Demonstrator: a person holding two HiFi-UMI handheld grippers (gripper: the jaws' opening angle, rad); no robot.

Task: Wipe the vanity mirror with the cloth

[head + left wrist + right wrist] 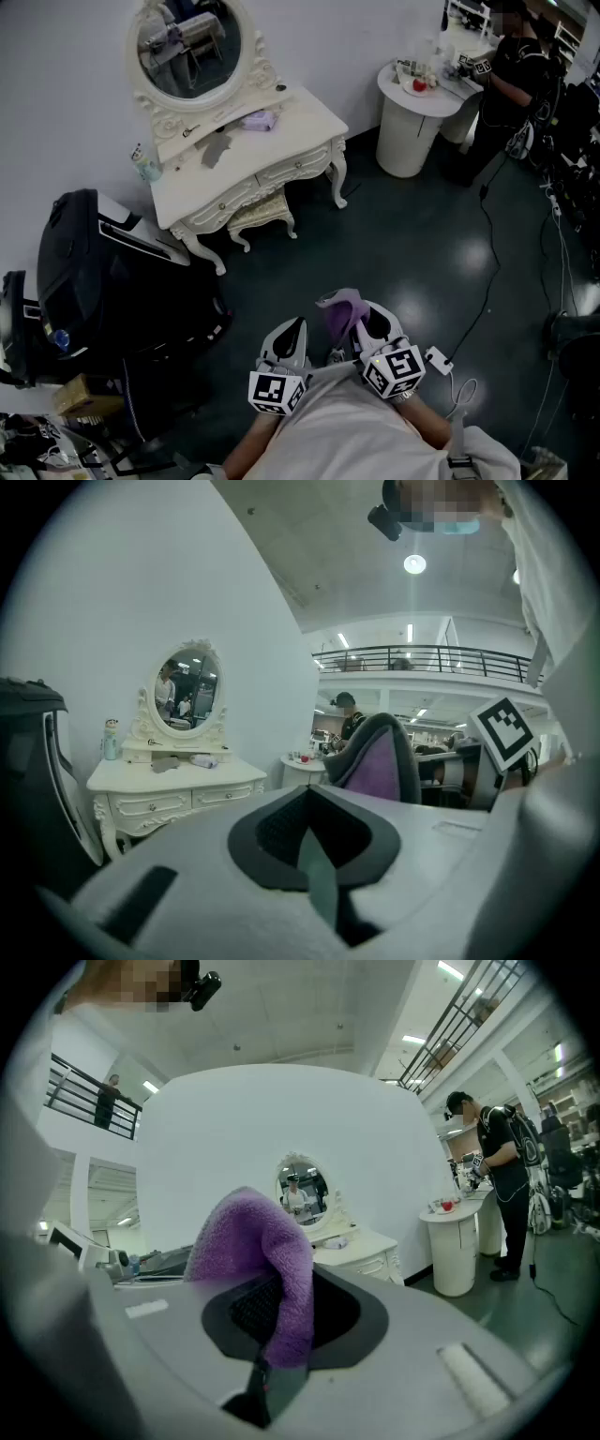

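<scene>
Both grippers are held low, side by side, close to the body. The left gripper [287, 330] is closed with nothing between its jaws; the right gripper [367, 317] is clamped on the purple cloth [339, 312] — the vanity mirror [187, 42] is seen well apart, on the white dressing table [281, 131].

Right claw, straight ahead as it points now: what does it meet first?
The right claw, shut on the cloth, has free air ahead. The first thing in line looks like the vanity, near its mirror, though depth is unclear.
</scene>
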